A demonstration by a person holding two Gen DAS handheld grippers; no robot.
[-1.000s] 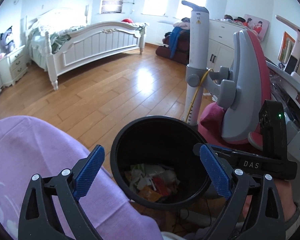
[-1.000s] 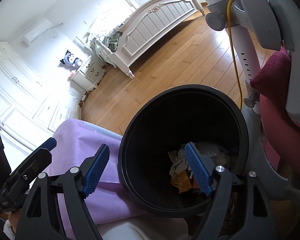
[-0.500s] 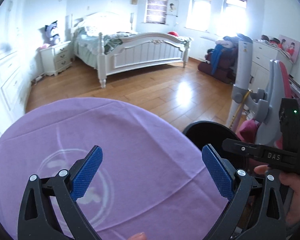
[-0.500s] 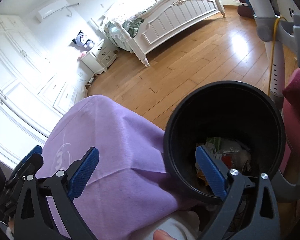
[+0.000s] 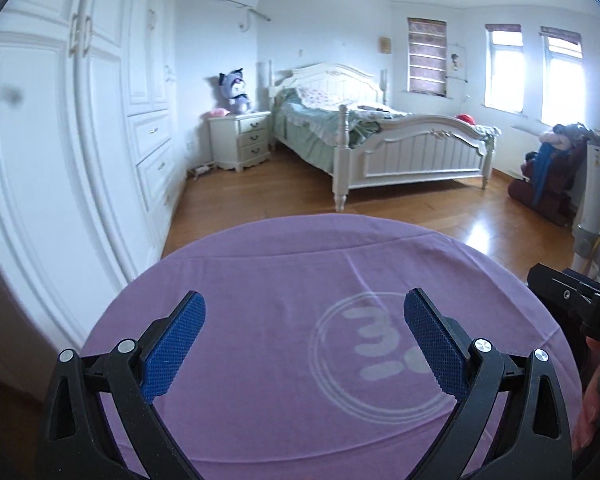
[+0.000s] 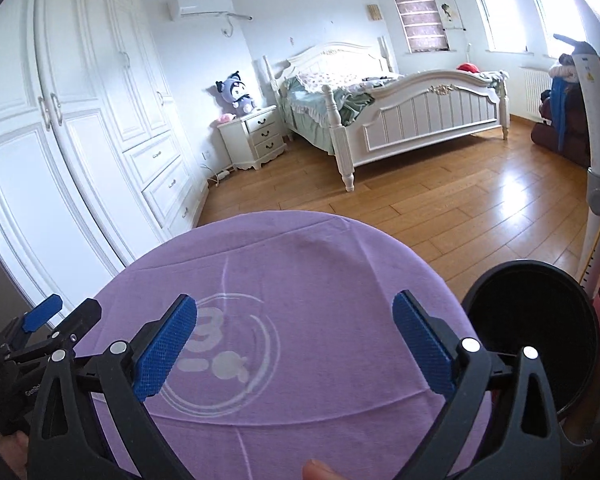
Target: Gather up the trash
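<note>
Writing: a pale ringed logo [image 5: 374,356] with a figure like "3" is printed on the purple cloth [image 5: 260,280]; "DA" shows on the right gripper's body at the left view's right edge.
Left gripper [image 5: 304,344]: fingers spread wide, nothing between them, tilted down over the cloth.
Right gripper [image 6: 296,346]: fingers released, fully apart, empty, over the cloth's near edge.
Trash bin [image 6: 532,332]: black, round, just beside the cloth's right edge; its inside is too dark to see.
Open room: bare wooden floor [image 6: 440,200] beyond the cloth's far edge, up to the bed [image 6: 400,108].
</note>
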